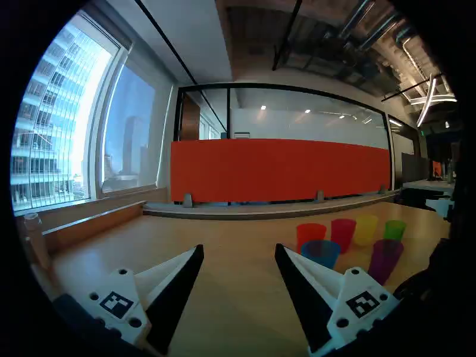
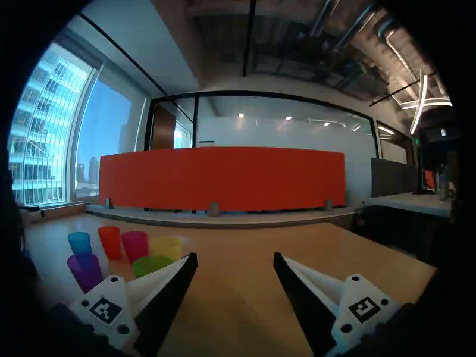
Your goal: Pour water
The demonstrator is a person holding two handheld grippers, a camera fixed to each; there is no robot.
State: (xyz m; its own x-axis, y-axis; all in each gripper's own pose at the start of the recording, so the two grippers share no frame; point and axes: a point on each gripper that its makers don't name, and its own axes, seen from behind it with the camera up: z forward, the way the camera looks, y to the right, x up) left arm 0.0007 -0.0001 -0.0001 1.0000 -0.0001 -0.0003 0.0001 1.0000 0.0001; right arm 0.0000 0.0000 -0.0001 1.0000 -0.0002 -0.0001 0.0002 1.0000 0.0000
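Six plastic cups stand upright in a tight cluster on the wooden table [image 1: 196, 229]. In the left gripper view the cluster lies to the right. Its far row holds, from left to right, an orange cup [image 1: 310, 233], a magenta cup [image 1: 343, 231], a yellow cup [image 1: 365, 227] and a green cup [image 1: 394, 228]. Nearer stand a blue cup [image 1: 321, 251] and a purple cup [image 1: 385, 257], the blue one partly behind the right finger.

In the right gripper view the same cluster lies to the left, with the green cup just beyond the left fingertip.

The left gripper [image 1: 238, 249] hangs over bare tabletop, its fingers spread wide and holding nothing. The right gripper [image 2: 235, 257] likewise has its fingers apart and empty.

At the far edge of the table runs a long orange partition [image 1: 279, 169], with a glass wall behind it. Tall windows [image 1: 59, 137] stand at the left.
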